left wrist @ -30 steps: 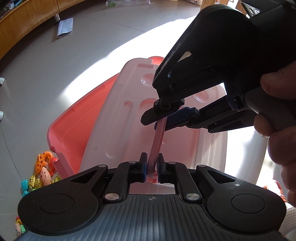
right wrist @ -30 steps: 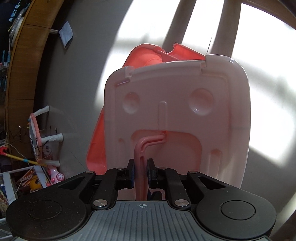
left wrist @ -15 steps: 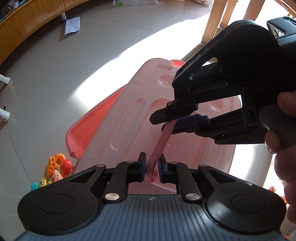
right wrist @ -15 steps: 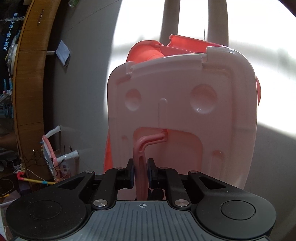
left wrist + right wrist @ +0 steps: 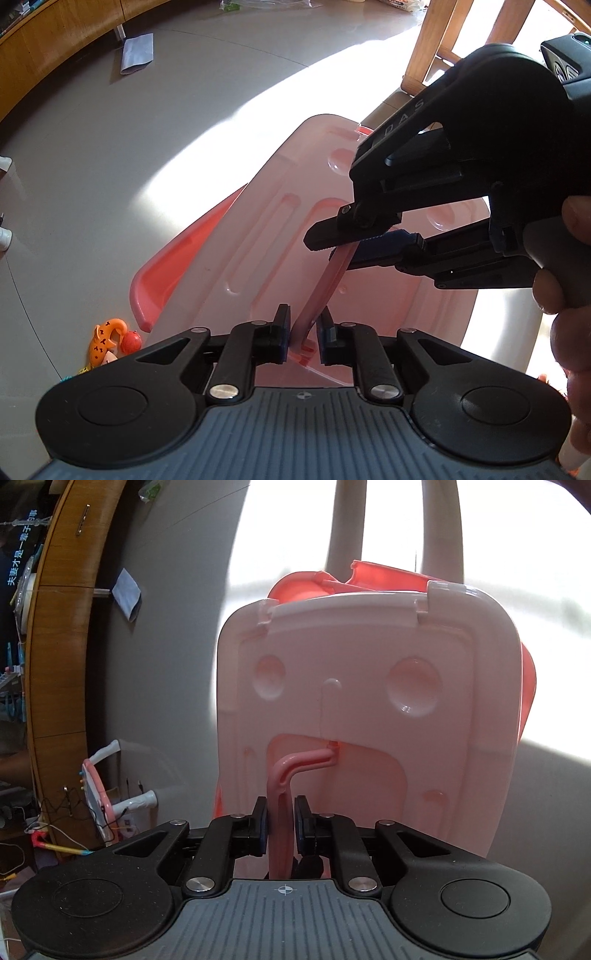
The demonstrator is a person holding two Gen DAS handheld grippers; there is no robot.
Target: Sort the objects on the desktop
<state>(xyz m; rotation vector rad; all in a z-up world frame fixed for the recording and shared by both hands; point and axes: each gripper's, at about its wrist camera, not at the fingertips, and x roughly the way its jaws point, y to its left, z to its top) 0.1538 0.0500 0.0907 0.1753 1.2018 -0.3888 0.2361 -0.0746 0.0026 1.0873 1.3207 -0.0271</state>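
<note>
Pink handle (image 5: 325, 284), one, is pinched by two grippers: left gripper (image 5: 303, 334) at 6 o'clock, right gripper (image 5: 351, 240) at 2 o'clock, lettered "DAS"; one lid (image 5: 369, 686).

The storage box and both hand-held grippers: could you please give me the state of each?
Storage box: off the floor, hanging by its handle.
Lid: closed on the box.
Handle: raised, gripped.
Left hand-held gripper: shut on the handle.
Right hand-held gripper: shut on the handle.
</note>
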